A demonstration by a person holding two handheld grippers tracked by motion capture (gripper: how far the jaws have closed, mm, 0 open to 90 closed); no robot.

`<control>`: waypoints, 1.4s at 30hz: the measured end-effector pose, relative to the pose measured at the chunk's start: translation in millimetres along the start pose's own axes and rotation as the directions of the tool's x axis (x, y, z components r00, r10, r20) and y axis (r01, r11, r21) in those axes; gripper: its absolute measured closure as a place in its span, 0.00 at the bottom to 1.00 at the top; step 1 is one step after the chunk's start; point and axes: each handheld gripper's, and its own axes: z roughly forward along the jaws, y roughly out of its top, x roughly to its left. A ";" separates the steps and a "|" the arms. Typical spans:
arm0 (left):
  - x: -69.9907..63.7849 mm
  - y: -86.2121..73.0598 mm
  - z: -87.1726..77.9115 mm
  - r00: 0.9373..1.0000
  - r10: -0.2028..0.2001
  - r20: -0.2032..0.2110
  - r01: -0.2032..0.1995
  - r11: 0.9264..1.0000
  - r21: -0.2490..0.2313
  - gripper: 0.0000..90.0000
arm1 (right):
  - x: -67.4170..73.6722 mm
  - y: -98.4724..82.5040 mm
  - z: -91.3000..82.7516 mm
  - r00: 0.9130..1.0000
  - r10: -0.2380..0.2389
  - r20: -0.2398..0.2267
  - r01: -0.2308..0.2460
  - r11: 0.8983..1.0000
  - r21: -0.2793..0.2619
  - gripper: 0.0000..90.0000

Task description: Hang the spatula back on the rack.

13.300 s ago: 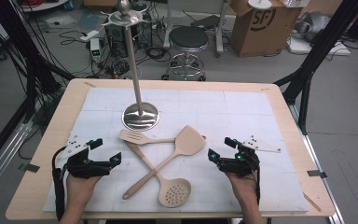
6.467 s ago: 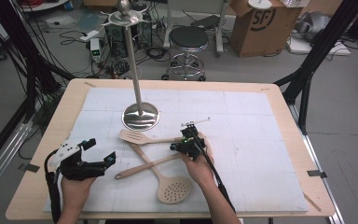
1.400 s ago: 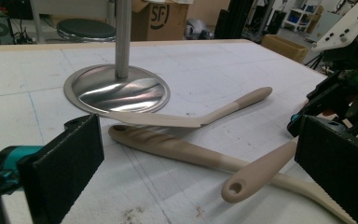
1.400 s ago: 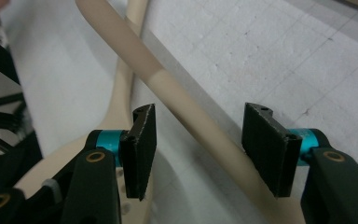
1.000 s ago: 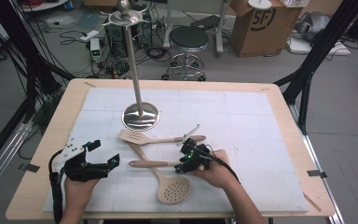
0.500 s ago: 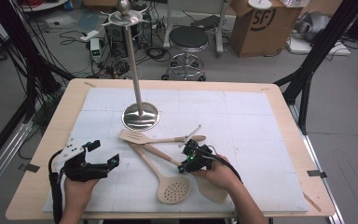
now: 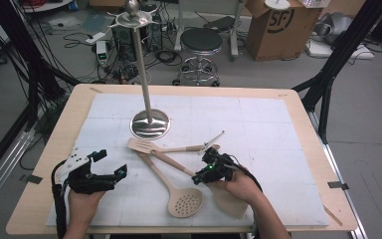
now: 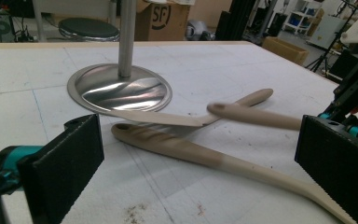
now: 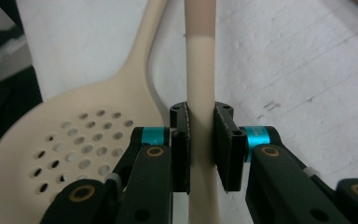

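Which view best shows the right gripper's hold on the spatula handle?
The right gripper view: the spatula handle runs straight between both fingers, which press on it. The high view shows the right gripper on the handle from farther off. The left gripper view shows the handle's blurred end above the table.

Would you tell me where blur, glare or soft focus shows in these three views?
Left gripper view: the raised spatula handle is motion-smeared, and the metal stand base carries streaky reflections. Right gripper view: the close skimmer looks soft. High view: evenly lit, slightly soft overall.
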 end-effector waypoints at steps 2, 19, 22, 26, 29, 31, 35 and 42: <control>-0.1 -0.1 0.0 1.000 0.000 0.001 0.000 1.000 -0.001 0.02 | -2.3 -0.1 -3.7 1.000 0.004 -0.010 -0.004 1.000 -0.031 0.88; 2.1 0.2 -2.1 1.000 -0.010 -0.004 0.010 1.000 -0.011 0.02 | -7.3 20.7 -41.2 0.995 0.098 -0.029 -0.102 0.937 -0.333 0.88; 2.6 0.4 -3.0 1.000 -0.011 -0.004 0.011 1.000 -0.012 0.02 | -8.3 26.6 -46.7 0.993 0.096 -0.064 -0.114 0.905 -0.411 0.88; 2.8 0.3 -4.7 1.000 -0.017 -0.006 0.017 1.000 -0.018 0.02 | -9.9 32.6 -52.1 0.993 0.099 -0.065 -0.118 0.871 -0.477 0.88; 2.9 0.2 -4.7 1.000 -0.020 -0.005 0.020 1.000 -0.017 0.02 | -6.8 39.4 -56.5 0.994 0.087 -0.062 -0.106 0.855 -0.508 0.88; 2.3 0.1 -4.1 1.000 -0.018 -0.001 0.018 1.000 -0.015 0.02 | -3.0 46.6 -61.0 0.997 0.069 -0.047 -0.083 0.840 -0.537 0.88; 0.6 0.1 -3.4 1.000 -0.013 0.003 0.013 1.000 -0.013 0.02 | 2.5 59.5 -69.5 0.999 0.043 -0.024 -0.049 0.807 -0.589 0.88; 1.8 0.3 -5.2 1.000 -0.017 0.002 0.017 1.000 -0.019 0.02 | 11.0 78.7 -76.4 1.000 0.009 -0.012 -0.014 0.775 -0.632 0.88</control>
